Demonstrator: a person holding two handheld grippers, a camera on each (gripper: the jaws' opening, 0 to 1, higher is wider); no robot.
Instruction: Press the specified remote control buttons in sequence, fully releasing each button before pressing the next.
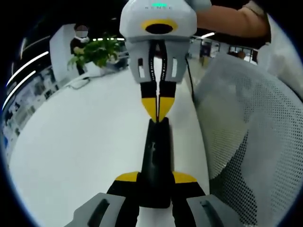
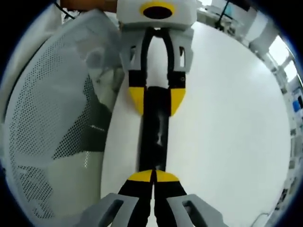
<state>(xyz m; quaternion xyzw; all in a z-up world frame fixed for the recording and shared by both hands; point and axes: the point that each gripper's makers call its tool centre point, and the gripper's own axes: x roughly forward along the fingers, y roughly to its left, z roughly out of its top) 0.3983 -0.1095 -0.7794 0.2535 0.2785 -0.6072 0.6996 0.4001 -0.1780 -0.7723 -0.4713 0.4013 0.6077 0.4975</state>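
A slim black remote control [image 1: 156,151] is held above the white table [image 1: 85,142]. My left gripper [image 1: 156,178] is shut on its near end, one yellow-tipped jaw on each side. My right gripper [image 1: 158,113] comes in from the top of the left gripper view, shut, its joined tips touching the remote's far end. In the right gripper view the right gripper [image 2: 154,176] rests its shut tips on the near end of the remote [image 2: 155,137]. The left gripper [image 2: 156,101] clamps the remote's far part. The buttons are too dark to make out.
A white mesh office chair [image 1: 255,132] stands close beside the table edge; the same chair [image 2: 52,118] sits left in the right gripper view. A potted plant [image 1: 97,52] and a person [image 1: 79,40] are at the table's far end. A sleeve [image 1: 232,21] reaches in from the upper right.
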